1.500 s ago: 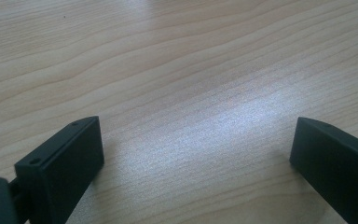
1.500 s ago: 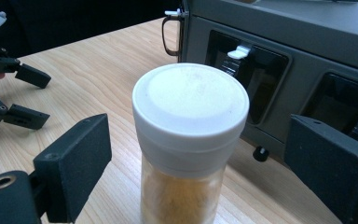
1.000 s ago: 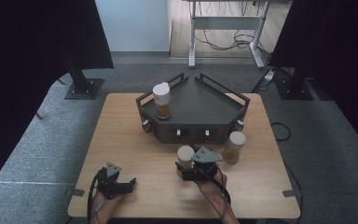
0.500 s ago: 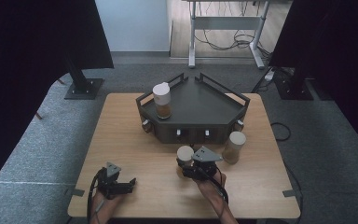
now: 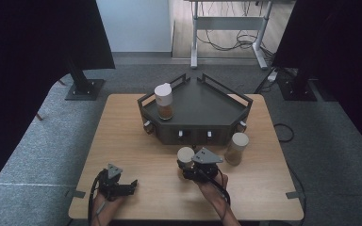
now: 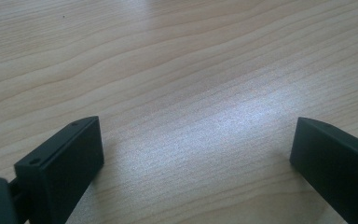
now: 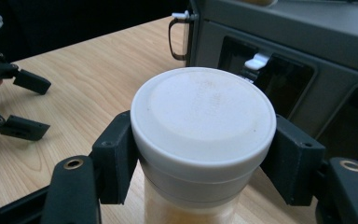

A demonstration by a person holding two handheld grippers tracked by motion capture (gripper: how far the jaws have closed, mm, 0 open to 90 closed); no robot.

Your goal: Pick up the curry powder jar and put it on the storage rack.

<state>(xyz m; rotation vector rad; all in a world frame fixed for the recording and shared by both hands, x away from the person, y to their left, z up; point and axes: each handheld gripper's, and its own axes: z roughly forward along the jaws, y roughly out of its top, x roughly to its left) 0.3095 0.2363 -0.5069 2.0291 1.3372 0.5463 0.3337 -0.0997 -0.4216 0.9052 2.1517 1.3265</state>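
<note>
White-lidded jar [image 7: 203, 140], its lid bare of writing, sits clamped in the right gripper [image 7: 203, 158]; left gripper [image 6: 193, 158] jaws wide.

Black hand-held gripper [image 5: 199, 170], grey three-cornered plate, black cable.

White-lidded jar [image 7: 203, 140] upright on table; amber contents; just before tray.

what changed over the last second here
The right gripper has just closed its jaws onto the white-lidded jar in front of the dark tray; it now grips it below the lid. Neither hand shifted. The left gripper stays open on the table, and the other two jars stayed put.
</note>
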